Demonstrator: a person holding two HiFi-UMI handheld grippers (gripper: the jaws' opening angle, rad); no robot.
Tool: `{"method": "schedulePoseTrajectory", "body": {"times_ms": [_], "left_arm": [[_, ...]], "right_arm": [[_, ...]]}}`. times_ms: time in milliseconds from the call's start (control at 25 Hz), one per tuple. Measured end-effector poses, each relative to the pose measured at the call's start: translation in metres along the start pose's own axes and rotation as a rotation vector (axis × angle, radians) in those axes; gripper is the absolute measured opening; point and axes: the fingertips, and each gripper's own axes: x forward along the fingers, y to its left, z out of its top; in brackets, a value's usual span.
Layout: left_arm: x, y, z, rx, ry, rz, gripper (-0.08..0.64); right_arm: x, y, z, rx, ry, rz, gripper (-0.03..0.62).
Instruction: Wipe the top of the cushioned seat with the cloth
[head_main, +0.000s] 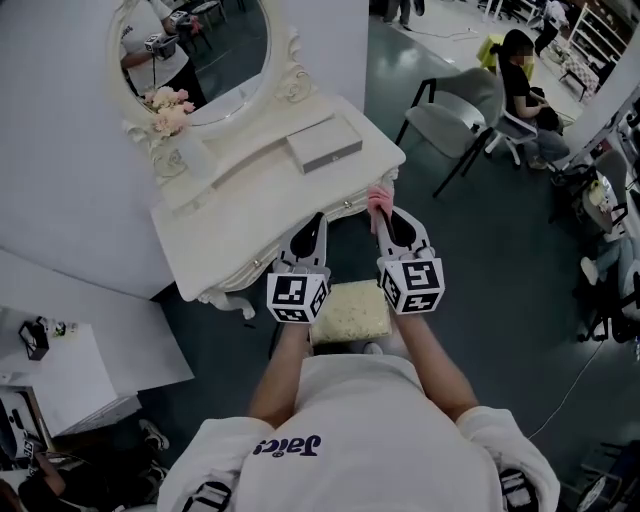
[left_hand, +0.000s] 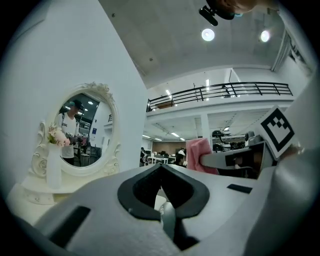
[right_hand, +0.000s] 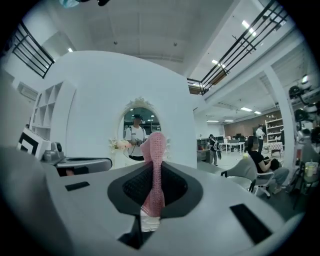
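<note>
"Pinching anything in the right gripper (head_main: 384, 218)?"

"Yes. Its jaws are pressed onto the pink cloth (right_hand: 154, 150). A fold stands up between them and sticks out past the tips, and a bit hangs below."

"And the left gripper (left_hand: 161, 172)?"

"Jaws pressed together, with nothing between them. I hold it just beside the right one, both pointing forward at about the same height."

"Where is the cushioned seat (head_main: 348, 312)?"

"Below me. In the head view its pale, nubbly top shows between my two forearms, just behind the marker cubes. The cloth is not on it. It shows against the front edge of the white dressing table (head_main: 215, 235), ahead of the seat."

"What is past the grippers?"

"The table top carries a flat grey box (head_main: 323, 146) and a white vase of pink flowers (head_main: 168, 108). An oval mirror (head_main: 215, 45) in a carved white frame is behind them. To my right, well apart on the dark floor, is a grey chair (head_main: 452, 122), and a person in black (head_main: 522, 78) sits beyond it."
</note>
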Motion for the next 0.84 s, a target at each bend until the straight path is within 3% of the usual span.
{"method": "schedulePoseTrajectory", "body": {"times_ms": [520, 840], "left_arm": [[0.026, 0.005, 0.025, 0.022, -0.037, -0.044, 0.012], [0.037, 0.006, 0.018, 0.011, -0.032, -0.05, 0.012]], "right_arm": [[0.013, -0.017, 0.015, -0.021, -0.018, -0.046, 0.029], [0.01, -0.036, 0.004, -0.028, 0.028, -0.037, 0.029]]}}
